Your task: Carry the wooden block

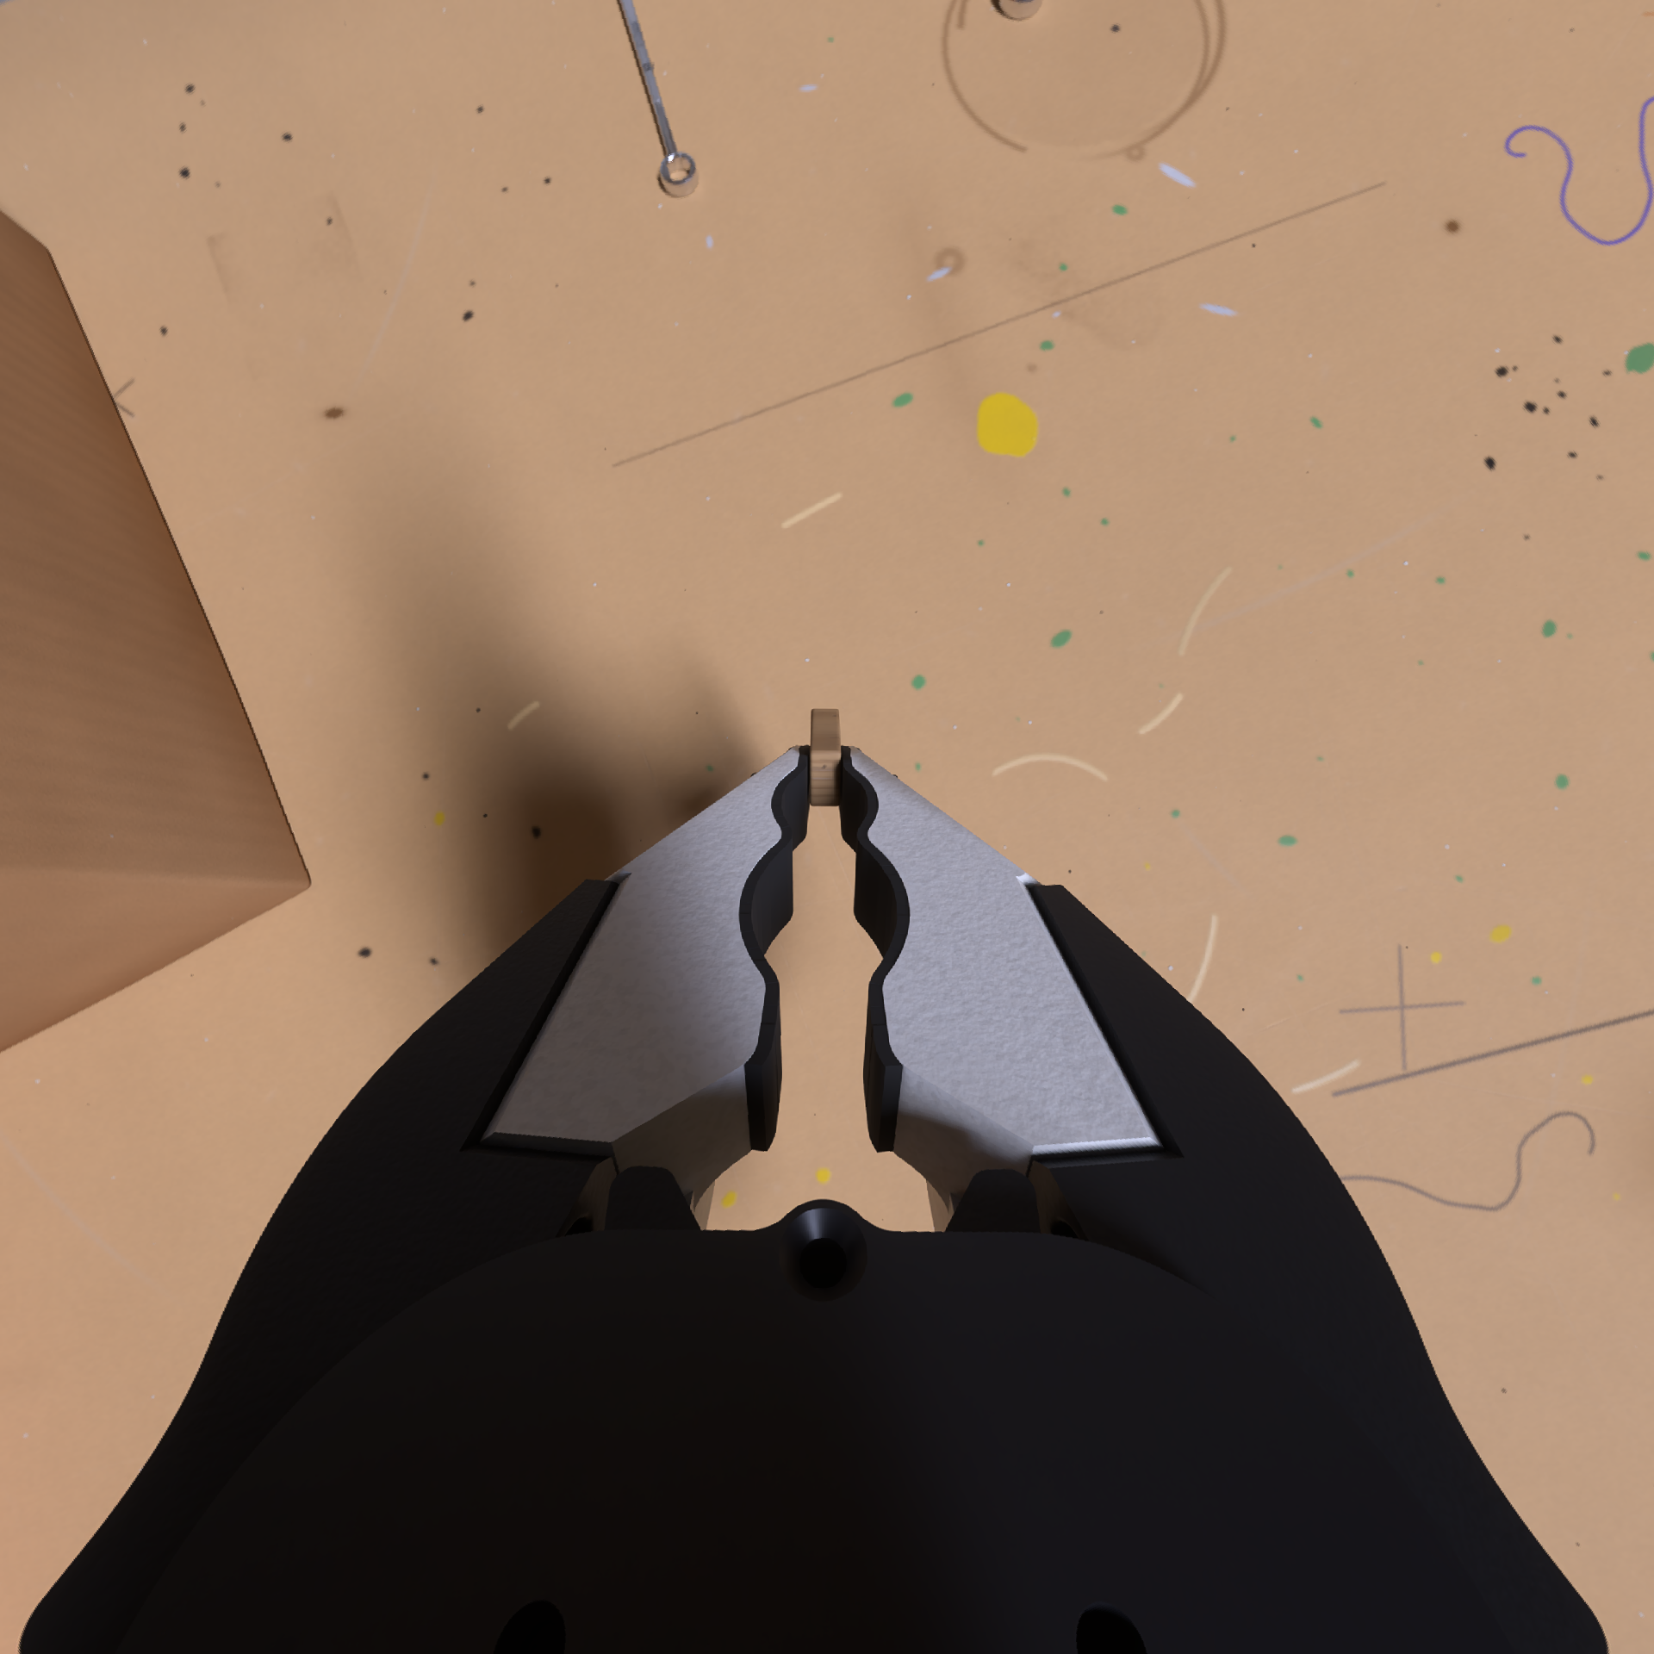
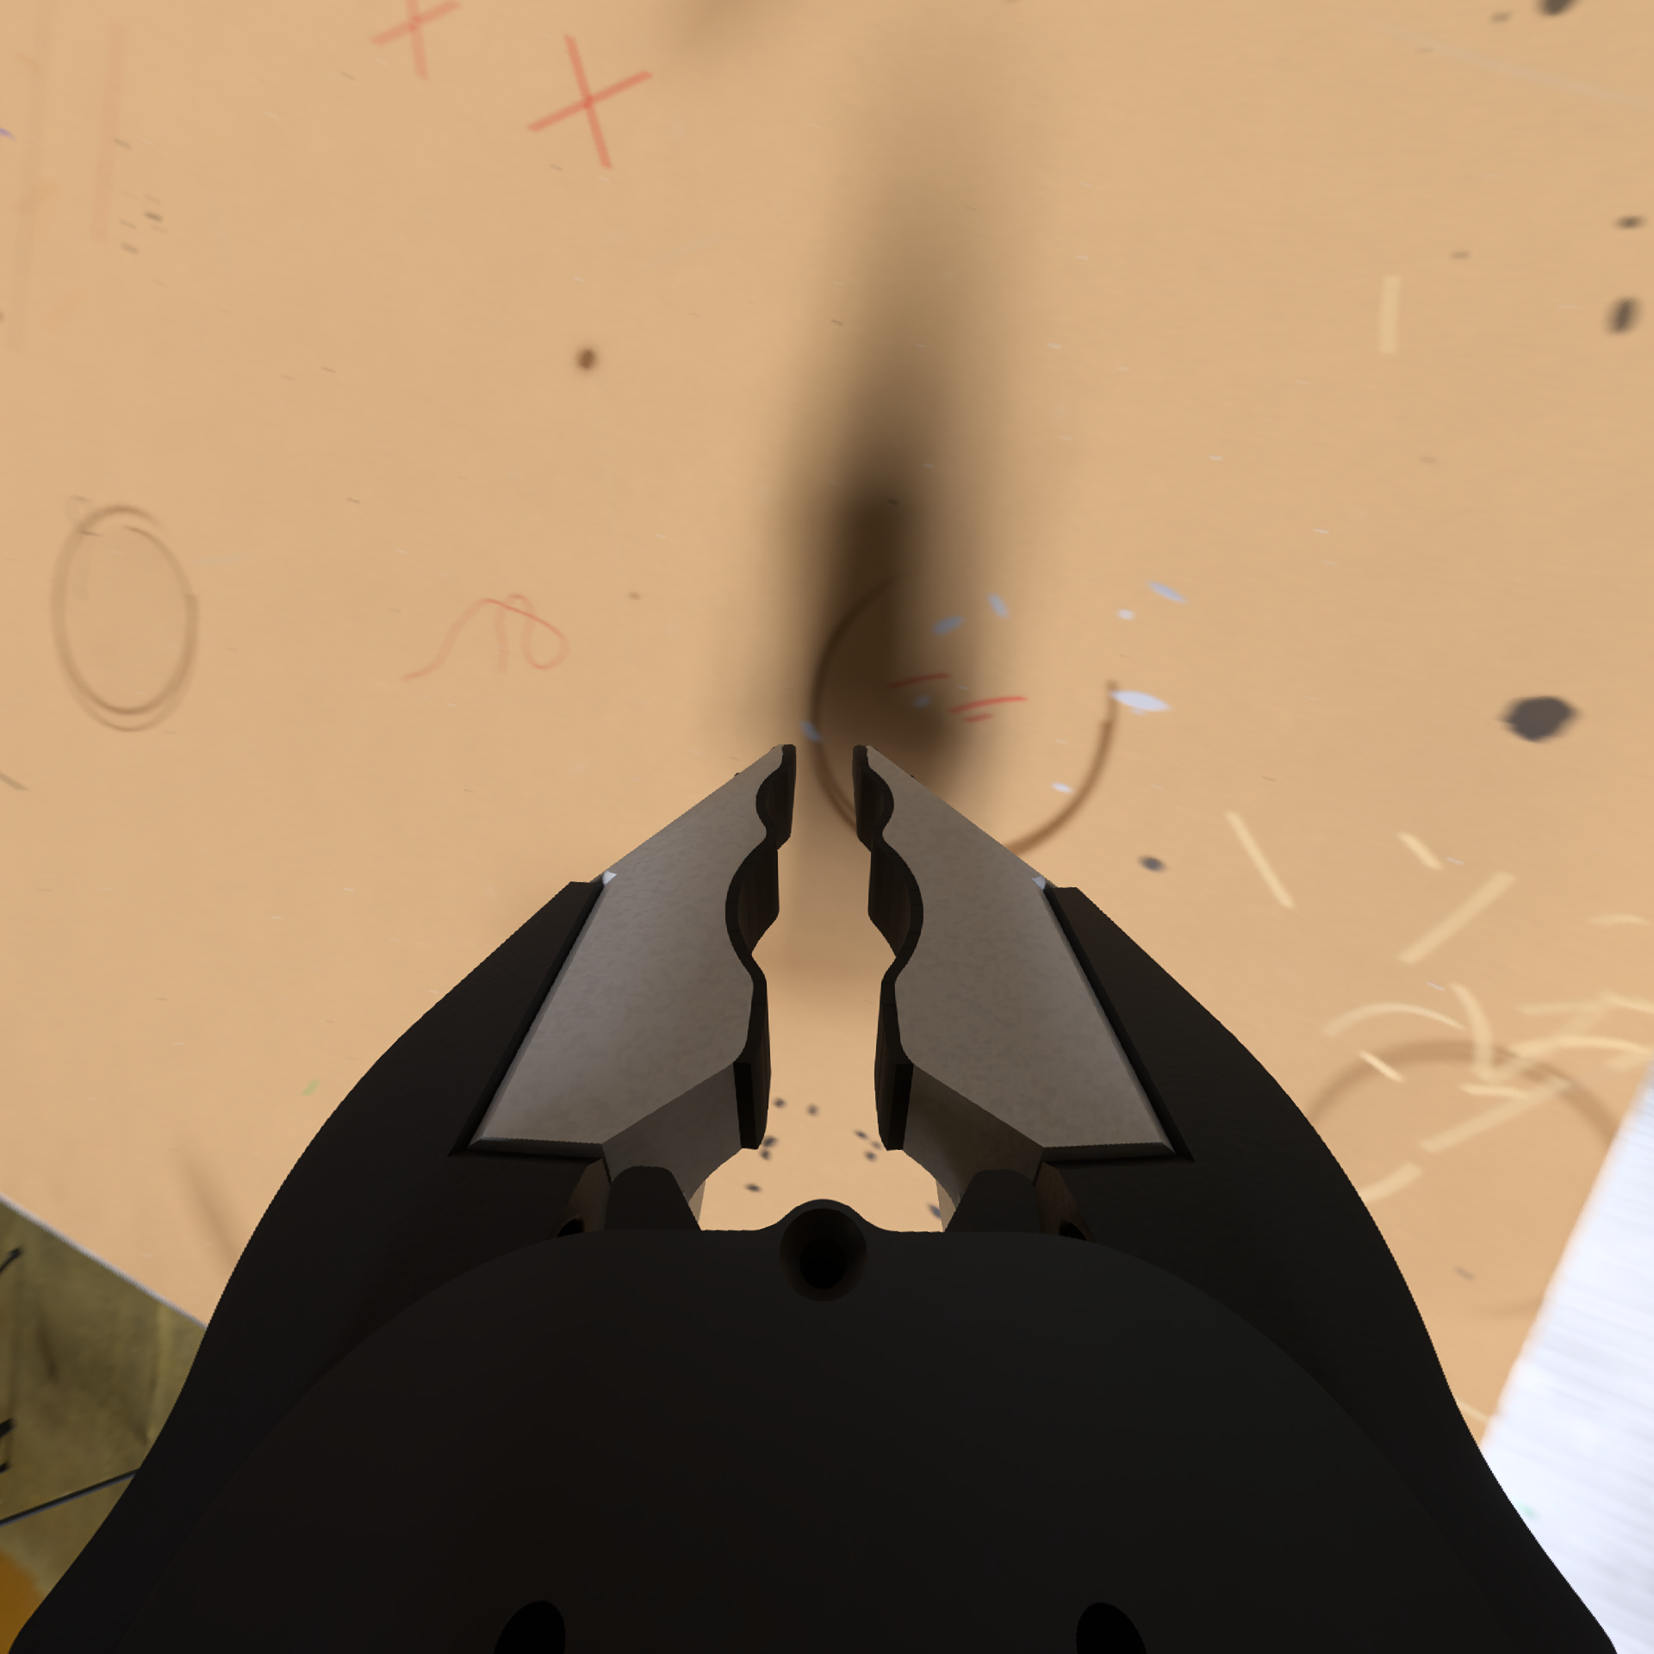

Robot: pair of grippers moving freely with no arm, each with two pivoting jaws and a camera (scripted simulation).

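Note:
In the left wrist view, my left gripper [image 1: 824, 770] is shut on the wooden block [image 1: 824, 738]. The block is small, pale and thin, seen edge-on, and sticks out a little past the fingertips. It is held above the tan, paint-speckled table [image 1: 1163, 537], with my shadow on the surface to the left. In the right wrist view, my right gripper [image 2: 823, 770] is empty, its jaws a narrow gap apart, hovering over the same tan surface [image 2: 447, 403]. The block does not show in the right wrist view.
A brown cardboard box [image 1: 116, 644] stands close on the left. A metal wrench [image 1: 658, 107] and a clear round dish [image 1: 1083, 72] lie far ahead. In the right wrist view, an olive sheet [image 2: 80, 1396] is at lower left and a white object [image 2: 1575, 1396] at lower right.

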